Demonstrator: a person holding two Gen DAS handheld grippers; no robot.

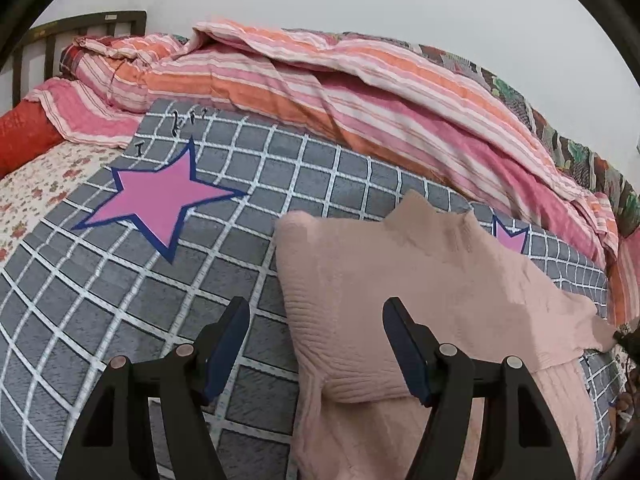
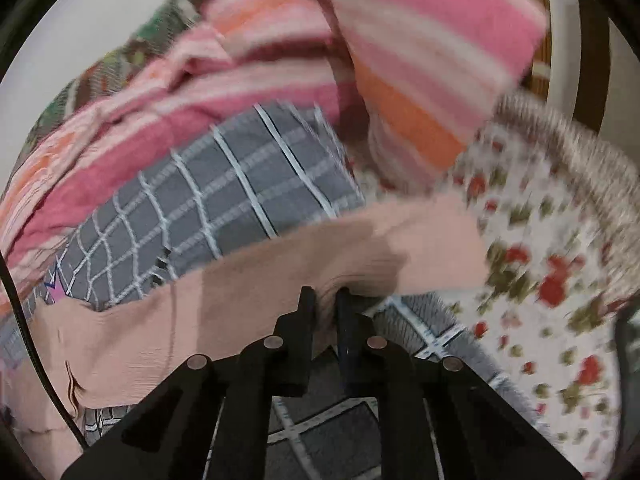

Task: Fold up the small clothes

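On the grey checked blanket [image 1: 120,300], I pinch an edge of the pink knit garment [image 1: 420,280] in my right gripper [image 2: 326,300], left gripper [image 1: 316,344] spread empty over its near fold, mid-fold, next likely drawing that edge across

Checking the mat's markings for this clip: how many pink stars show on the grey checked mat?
2 in the left wrist view: one large pink star on the mat's left part, one small pink star peeking out behind the pink knitted garment. More may lie hidden under it.
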